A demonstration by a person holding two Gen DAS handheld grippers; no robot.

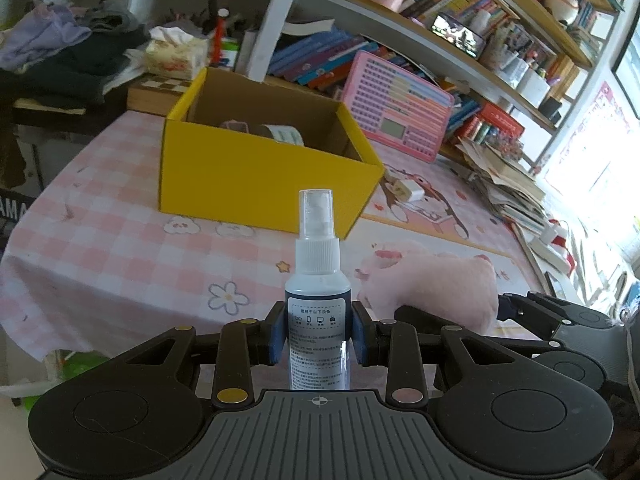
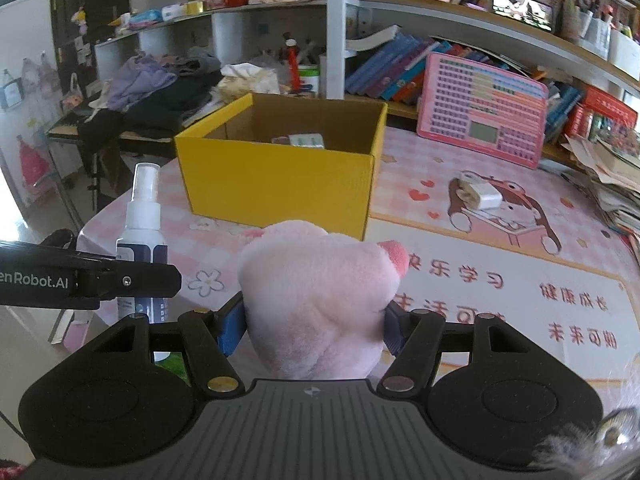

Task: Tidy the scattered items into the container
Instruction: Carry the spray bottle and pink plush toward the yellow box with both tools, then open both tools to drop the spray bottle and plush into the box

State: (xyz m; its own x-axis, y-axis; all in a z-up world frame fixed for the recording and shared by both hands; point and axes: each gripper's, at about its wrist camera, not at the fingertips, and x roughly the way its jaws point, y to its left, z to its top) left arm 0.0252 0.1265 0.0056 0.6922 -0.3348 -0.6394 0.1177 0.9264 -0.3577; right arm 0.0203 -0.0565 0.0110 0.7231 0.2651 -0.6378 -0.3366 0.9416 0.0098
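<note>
Between the blue pads of the left gripper [image 1: 319, 336] stands a small white plastic spray bottle [image 1: 318, 288] with a clear cap and dark label band, upright, jaws clamped on its lower body. Straight ahead of those jaws, past the bottle, sits the open yellow cardboard box [image 1: 256, 184] on the pink checked tablecloth [image 1: 100, 248]; a few small items lie inside it, too blurred to name. Right gripper [image 2: 314, 326] jaws squeezed on a soft pink plush toy [image 2: 316, 300], fabric bulging above the pads, a darker pink tip sticking out to the right. Same yellow box ahead of the right jaws, slightly left. Beyond and right of the right jaws, a white plug-in charger block [image 2: 480, 194] lies on the cartoon-print mat [image 2: 520, 272], well apart from the box. Behind the box leans a pink keyboard-style learning board [image 2: 484, 114] against shelves of books.
</note>
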